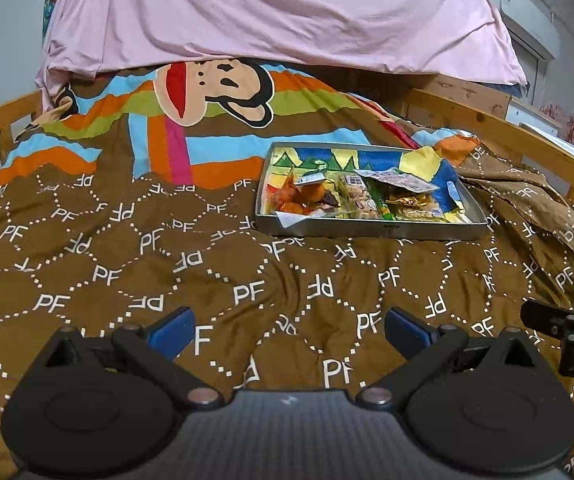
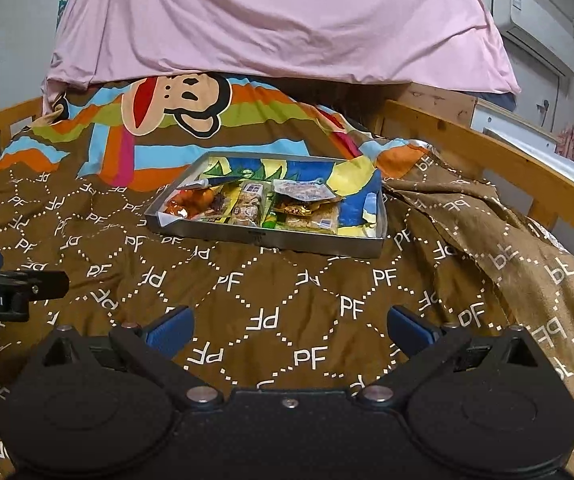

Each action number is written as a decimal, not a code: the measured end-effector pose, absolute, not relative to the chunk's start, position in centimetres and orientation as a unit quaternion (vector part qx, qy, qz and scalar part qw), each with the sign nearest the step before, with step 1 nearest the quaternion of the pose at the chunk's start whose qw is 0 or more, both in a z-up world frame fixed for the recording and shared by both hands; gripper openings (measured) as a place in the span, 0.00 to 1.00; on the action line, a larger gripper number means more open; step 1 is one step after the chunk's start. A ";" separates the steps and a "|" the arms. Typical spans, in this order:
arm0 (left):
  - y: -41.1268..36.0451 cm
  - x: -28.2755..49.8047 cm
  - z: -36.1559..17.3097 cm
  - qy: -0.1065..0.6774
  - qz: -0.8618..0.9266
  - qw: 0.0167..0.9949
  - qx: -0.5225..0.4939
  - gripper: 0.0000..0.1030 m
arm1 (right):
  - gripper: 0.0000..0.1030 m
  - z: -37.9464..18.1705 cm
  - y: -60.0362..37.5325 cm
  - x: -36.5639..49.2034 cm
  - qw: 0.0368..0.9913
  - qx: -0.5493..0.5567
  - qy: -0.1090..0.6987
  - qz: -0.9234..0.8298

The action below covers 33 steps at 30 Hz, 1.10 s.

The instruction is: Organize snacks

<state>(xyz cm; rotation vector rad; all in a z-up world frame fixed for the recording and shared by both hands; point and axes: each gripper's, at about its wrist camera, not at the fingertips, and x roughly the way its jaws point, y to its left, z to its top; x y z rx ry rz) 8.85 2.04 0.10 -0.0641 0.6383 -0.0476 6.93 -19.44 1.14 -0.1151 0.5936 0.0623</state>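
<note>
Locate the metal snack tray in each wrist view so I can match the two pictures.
Left wrist view: the metal snack tray sits right of centre, mid-height, on the brown bedspread.
Right wrist view: the tray sits near centre, mid-height.
Shared landmark: the cartoon monkey face on the bedspread, up and left of the tray in both.

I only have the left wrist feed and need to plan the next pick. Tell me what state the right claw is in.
Observer: The right claw is open and holds nothing; only the brown quilt shows between its fingers.
Operator: Give me where the tray sits relative to it.
Observer: The metal tray lies almost straight ahead of it on the quilt, well clear of its fingertips, with the snacks bunched toward the tray's near left part.
</note>
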 end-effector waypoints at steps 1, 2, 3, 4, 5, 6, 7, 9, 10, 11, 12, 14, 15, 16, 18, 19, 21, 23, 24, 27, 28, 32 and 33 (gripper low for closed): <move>2.0 8.9 0.1 0.314 -0.024 0.948 -0.032 1.00 | 0.99 1.1 -19.5 7.0 0.954 -0.058 0.293 0.029; 2.1 8.9 0.0 0.314 -0.025 0.948 -0.031 1.00 | 0.99 0.9 -19.5 7.2 0.953 -0.059 0.295 0.025; 2.0 8.8 0.0 0.314 -0.024 0.949 -0.029 1.00 | 0.99 0.9 -19.4 7.3 0.953 -0.059 0.297 0.022; 2.0 8.9 0.0 0.314 -0.022 0.949 -0.027 1.00 | 0.99 0.8 -19.5 7.5 0.953 -0.058 0.298 0.020; 2.0 8.9 0.0 0.314 -0.021 0.949 -0.026 1.00 | 0.99 0.8 -19.5 7.6 0.952 -0.059 0.299 0.019; 2.0 8.9 0.0 0.314 -0.021 0.949 -0.026 1.00 | 0.99 0.7 -19.4 7.7 0.952 -0.060 0.300 0.018; 2.0 8.9 0.1 0.313 -0.022 0.949 -0.026 1.00 | 0.99 0.7 -19.4 7.6 0.952 -0.061 0.300 0.018; 1.9 8.8 0.0 0.314 -0.023 0.949 -0.025 1.00 | 0.99 0.7 -19.5 7.5 0.952 -0.064 0.299 0.018; 1.9 8.8 0.0 0.314 -0.023 0.949 -0.024 1.00 | 0.99 0.7 -19.5 7.5 0.952 -0.064 0.298 0.018; 1.9 8.8 0.0 0.315 -0.022 0.949 -0.021 1.00 | 0.99 0.8 -19.5 7.4 0.953 -0.064 0.296 0.018; 1.8 8.8 -0.1 0.316 -0.021 0.948 -0.019 1.00 | 0.99 0.8 -19.6 7.4 0.953 -0.063 0.296 0.016; 1.8 8.9 -0.2 0.319 -0.020 0.948 -0.015 1.00 | 0.99 0.8 -19.7 7.4 0.953 -0.060 0.297 0.014; 1.8 8.9 -0.2 0.320 -0.020 0.947 -0.015 1.00 | 0.99 0.8 -19.7 7.4 0.953 -0.059 0.297 0.013; 1.8 8.9 -0.3 0.320 -0.019 0.947 -0.014 1.00 | 0.99 0.8 -19.8 7.4 0.953 -0.058 0.298 0.013; 1.8 8.9 -0.3 0.321 -0.019 0.947 -0.014 1.00 | 0.99 0.7 -19.8 7.4 0.952 -0.058 0.299 0.013; 1.8 8.9 -0.3 0.321 -0.020 0.947 -0.014 1.00 | 0.99 0.7 -19.7 7.4 0.952 -0.059 0.299 0.013; 1.8 8.9 -0.3 0.321 -0.020 0.947 -0.013 1.00 | 0.99 0.7 -19.7 7.5 0.952 -0.060 0.299 0.014; 1.8 8.9 -0.4 0.322 -0.021 0.946 -0.012 1.00 | 0.99 0.7 -19.7 7.5 0.952 -0.060 0.300 0.014; 1.8 8.9 -0.4 0.322 -0.021 0.946 -0.012 1.00 | 0.99 0.7 -19.7 7.5 0.952 -0.060 0.300 0.014; 1.8 8.9 -0.4 0.322 -0.020 0.946 -0.013 1.00 | 0.99 0.6 -19.7 7.5 0.952 -0.061 0.301 0.013; 1.8 8.9 -0.4 0.323 -0.021 0.946 -0.013 1.00 | 0.99 0.6 -19.7 7.5 0.951 -0.062 0.301 0.013; 1.8 9.0 -0.4 0.323 -0.021 0.946 -0.013 1.00 | 0.99 0.6 -19.8 7.5 0.951 -0.063 0.302 0.014; 1.7 9.0 -0.4 0.323 -0.021 0.946 -0.013 1.00 | 0.99 0.6 -19.7 7.5 0.951 -0.063 0.302 0.013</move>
